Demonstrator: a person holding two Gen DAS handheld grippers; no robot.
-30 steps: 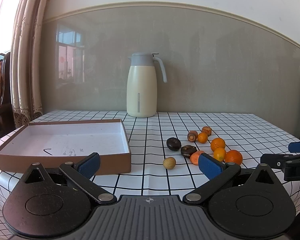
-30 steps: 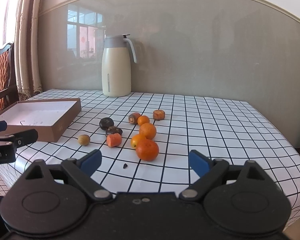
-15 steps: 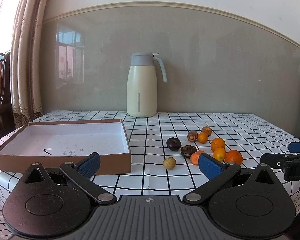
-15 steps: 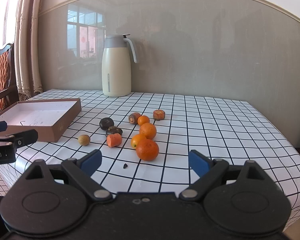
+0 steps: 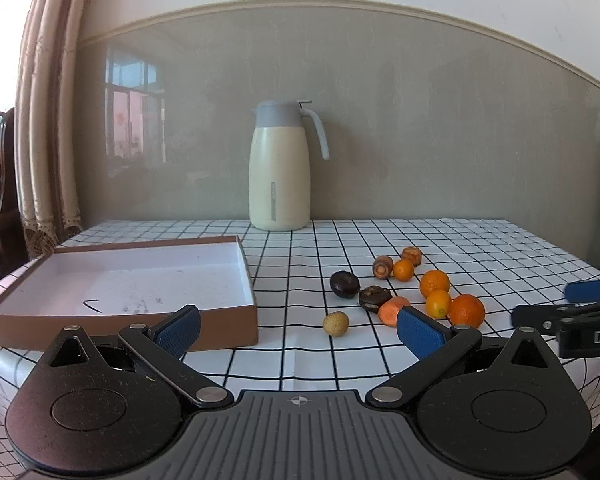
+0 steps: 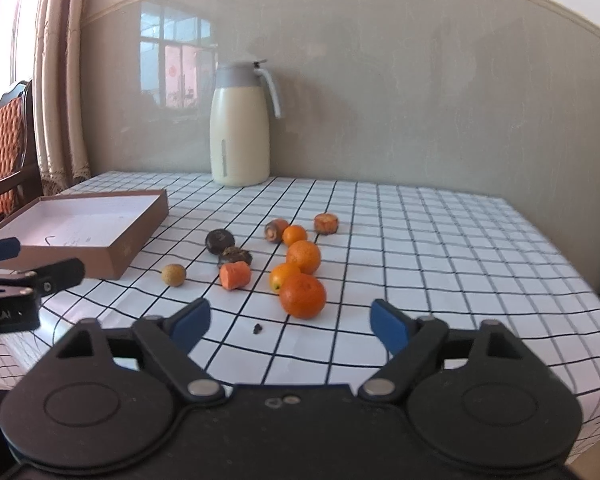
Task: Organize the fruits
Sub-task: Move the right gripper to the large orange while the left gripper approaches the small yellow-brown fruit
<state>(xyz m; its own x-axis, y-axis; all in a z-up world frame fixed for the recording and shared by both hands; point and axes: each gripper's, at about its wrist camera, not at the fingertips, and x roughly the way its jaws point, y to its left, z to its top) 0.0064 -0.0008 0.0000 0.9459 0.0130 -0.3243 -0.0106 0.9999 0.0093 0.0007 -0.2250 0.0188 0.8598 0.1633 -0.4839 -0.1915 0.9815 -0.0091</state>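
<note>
Several fruits lie loose on the checked tablecloth: a big orange [image 6: 302, 295], two more oranges [image 6: 303, 257] [image 6: 294, 235], a kumquat [image 6: 283, 276], carrot pieces [image 6: 235, 275], two dark fruits [image 6: 220, 241] and a pale longan [image 6: 173, 274]. My right gripper [image 6: 291, 315] sits just short of the big orange; its jaws are closing with nothing between them. Near the table's front edge my left gripper [image 5: 300, 326] stands open and empty, with the longan [image 5: 335, 323] ahead of it. A shallow brown box [image 5: 204, 328] with a white inside lies at the left, holding no fruit.
A cream thermos jug [image 5: 279, 172] stands at the back against the grey wall. A wooden chair [image 6: 4, 148] and curtains are off the table's left side. In the left wrist view the right gripper [image 5: 571, 312] reaches in from the right edge.
The right gripper's blue pads have drawn closer together. Both hands and all the fruit stay where they were.
</note>
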